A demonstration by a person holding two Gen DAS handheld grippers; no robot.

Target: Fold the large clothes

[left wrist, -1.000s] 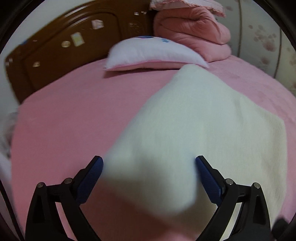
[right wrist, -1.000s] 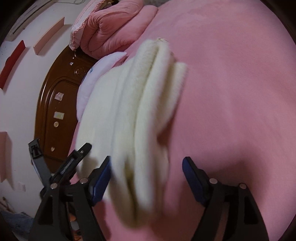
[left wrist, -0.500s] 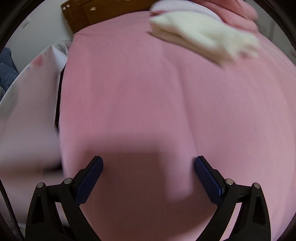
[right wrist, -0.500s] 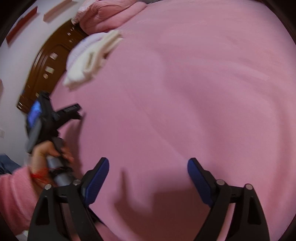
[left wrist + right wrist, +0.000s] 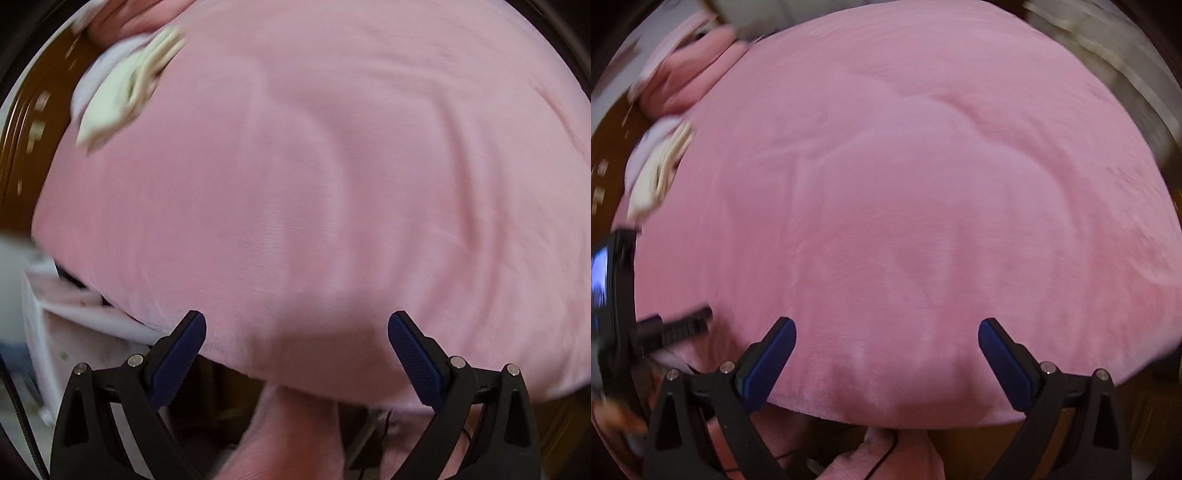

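Note:
The folded cream garment (image 5: 127, 86) lies far off at the head of the pink bed, against a white pillow; the right wrist view shows the garment (image 5: 659, 168) at its left edge. My left gripper (image 5: 295, 334) hangs open over the near edge of the pink bedspread (image 5: 314, 184) with nothing between its blue pads. My right gripper (image 5: 886, 341) is wide, its jaws still opening, with only pink bedspread (image 5: 905, 203) beneath and nothing between them. The left gripper tool (image 5: 646, 325) shows blurred at the left of the right wrist view.
A brown wooden headboard (image 5: 26, 147) stands at the far left. A rolled pink quilt (image 5: 683, 81) sits by the pillow at the head of the bed. Pale boxes or cloth (image 5: 55, 317) lie beside the bed at lower left. A pink-clad leg (image 5: 295, 435) shows below the bed's edge.
Both grippers have drawn back from the cream garment, left lying by the pillow, to the near edge of the bed. The right jaws have widened. The views have rolled.

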